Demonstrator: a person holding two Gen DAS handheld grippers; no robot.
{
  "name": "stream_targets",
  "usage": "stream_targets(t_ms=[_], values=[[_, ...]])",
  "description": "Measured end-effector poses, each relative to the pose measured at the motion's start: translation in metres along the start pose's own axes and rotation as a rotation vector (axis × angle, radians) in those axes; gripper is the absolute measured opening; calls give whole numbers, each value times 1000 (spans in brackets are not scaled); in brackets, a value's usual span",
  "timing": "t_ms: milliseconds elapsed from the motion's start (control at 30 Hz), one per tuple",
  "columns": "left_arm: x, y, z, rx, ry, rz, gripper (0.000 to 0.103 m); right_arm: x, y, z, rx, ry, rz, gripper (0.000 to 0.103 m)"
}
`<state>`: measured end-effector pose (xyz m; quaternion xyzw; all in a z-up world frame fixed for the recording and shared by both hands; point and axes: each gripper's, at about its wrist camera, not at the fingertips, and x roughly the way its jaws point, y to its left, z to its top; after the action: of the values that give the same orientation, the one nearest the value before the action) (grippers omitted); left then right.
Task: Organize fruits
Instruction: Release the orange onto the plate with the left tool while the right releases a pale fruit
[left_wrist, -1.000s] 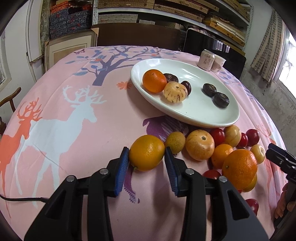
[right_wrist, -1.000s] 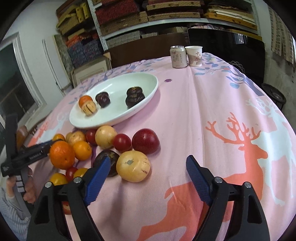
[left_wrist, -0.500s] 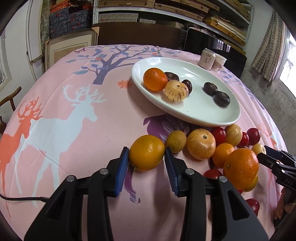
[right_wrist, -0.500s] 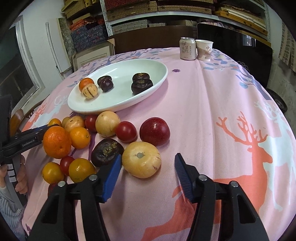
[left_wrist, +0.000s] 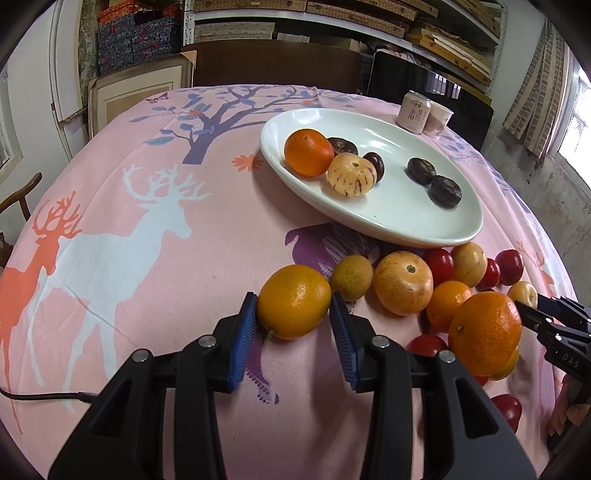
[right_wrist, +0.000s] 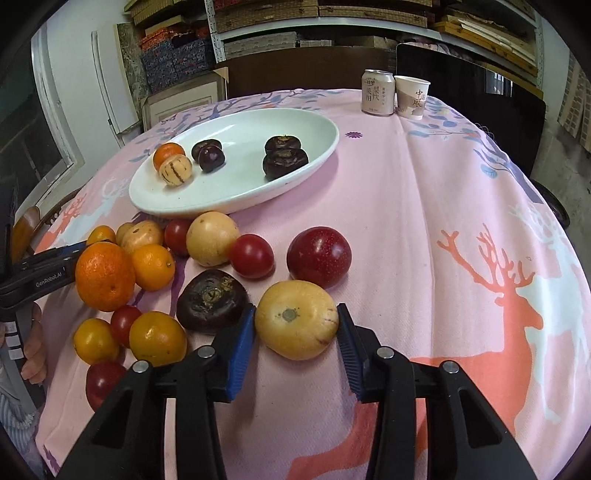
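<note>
Closing from wide, my right gripper (right_wrist: 295, 332) now clasps the pale yellow melon (right_wrist: 296, 319) just short of the white plate (right_wrist: 236, 201); my left gripper (left_wrist: 293, 325) pinches an orange (left_wrist: 294, 301) likewise. Six fruits lie plated; most of the pile remains off the plate.

A cluttered storeroom-like room at home: stacked boxes (left_wrist: 136, 40) on shelves (right_wrist: 369, 22), cloth-covered table (left_wrist: 184, 236).
</note>
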<state>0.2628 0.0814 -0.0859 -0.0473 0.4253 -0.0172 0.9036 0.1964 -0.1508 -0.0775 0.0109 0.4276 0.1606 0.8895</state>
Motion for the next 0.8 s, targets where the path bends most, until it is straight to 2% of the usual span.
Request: stream_targets(t_ms=[167,400,600,800], values=[[2,-2,0,3,11,-7,40,-2,-1,1,8,-13,14,44],[-1,-7,-1,27,-3,-18,39,-13,-22,-1,108,-68,67,44],[-17,-5,-2,11,-64,-1,39,-21,-35,-4,171,-118,92,44],[-37,-11,-5,27,-128,-39,38,-31,-35,-5,164,-161,112,44]])
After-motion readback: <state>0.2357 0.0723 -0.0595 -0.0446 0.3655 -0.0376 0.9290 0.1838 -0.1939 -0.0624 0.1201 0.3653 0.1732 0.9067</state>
